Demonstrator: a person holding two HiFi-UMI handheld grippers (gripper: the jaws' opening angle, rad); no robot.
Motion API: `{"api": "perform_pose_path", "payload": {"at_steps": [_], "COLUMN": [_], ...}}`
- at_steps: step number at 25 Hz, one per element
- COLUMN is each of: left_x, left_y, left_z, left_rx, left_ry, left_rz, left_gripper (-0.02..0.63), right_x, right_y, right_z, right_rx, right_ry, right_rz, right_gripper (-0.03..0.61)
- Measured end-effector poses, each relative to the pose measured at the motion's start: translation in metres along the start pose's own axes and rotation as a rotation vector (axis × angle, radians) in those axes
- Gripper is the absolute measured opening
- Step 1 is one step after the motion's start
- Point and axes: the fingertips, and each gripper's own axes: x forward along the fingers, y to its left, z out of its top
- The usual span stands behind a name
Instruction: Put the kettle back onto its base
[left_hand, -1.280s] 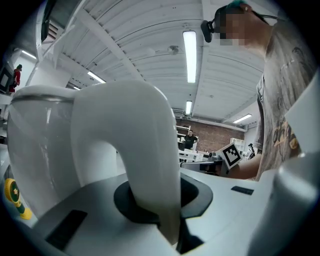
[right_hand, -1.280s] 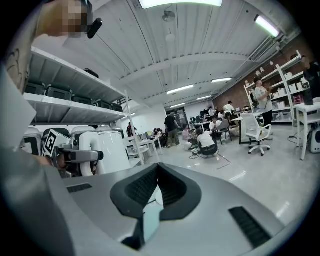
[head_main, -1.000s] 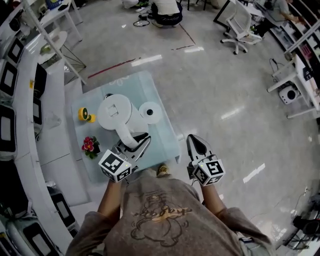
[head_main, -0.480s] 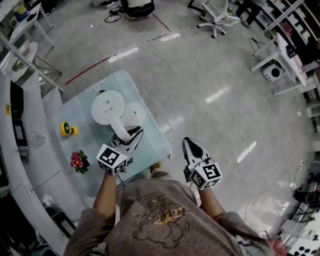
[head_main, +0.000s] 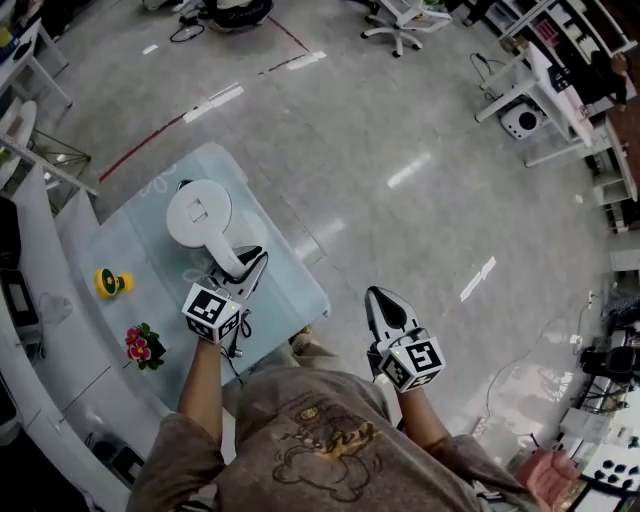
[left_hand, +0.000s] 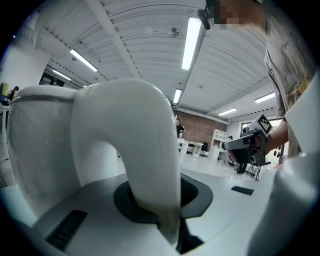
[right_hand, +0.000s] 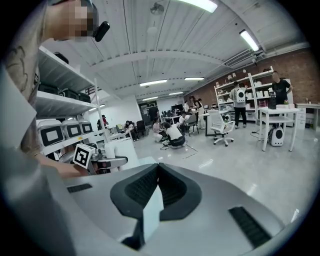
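The white kettle (head_main: 198, 212) stands low over the pale glass table (head_main: 290, 290), its lid facing up. My left gripper (head_main: 247, 268) is shut on the kettle's curved handle (head_main: 228, 256). In the left gripper view the handle (left_hand: 135, 160) fills the space between the jaws of that gripper (left_hand: 152, 212), with the kettle body (left_hand: 40, 145) to the left. The base is hidden under the kettle, so I cannot tell whether the two touch. My right gripper (head_main: 380, 298) hangs off the table's right side over the floor, shut and empty, as its own view shows (right_hand: 155, 192).
A yellow object (head_main: 112, 282) and a small pot of red flowers (head_main: 140, 345) sit on the table's left part. A white counter (head_main: 30, 300) runs along the far left. White desks and an office chair (head_main: 400, 15) stand across the grey floor.
The left gripper has carried the kettle down and towards the round white base, which showed beside the kettle earlier and is now covered. The right gripper has sunk slightly.
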Motion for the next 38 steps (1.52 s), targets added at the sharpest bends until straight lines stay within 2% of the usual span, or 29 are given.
{"api": "perform_pose_path", "payload": {"at_steps": [7, 28, 35, 38], "left_x": [0.013, 0.03, 0.03, 0.03], "left_y": [0.007, -0.001, -0.007, -0.01], "left_z": [-0.004, -0.008, -0.011, -0.021], "left_rx": [0.0, 0.027, 0.069, 0.111], "left_ry": [-0.01, -0.037, -0.02, 0.0], "left_rz": [-0.011, -0.056, -0.053, -0.058], "left_gripper": [0.064, 0.064, 0.064, 0.064], "right_x": [-0.007, -0.004, -0.007, -0.009], "right_y": [-0.006, 0.004, 0.005, 0.002], "right_z": [-0.009, -0.026, -0.034, -0.033], "right_rx": [0.002, -0.009, -0.006, -0.005], "right_ry": [0.032, 0.067, 0.077, 0.079], "right_rz": [-0.039, -0.032, -0.034, -0.037], "right_gripper": [0.0, 0.0, 0.0, 0.0]}}
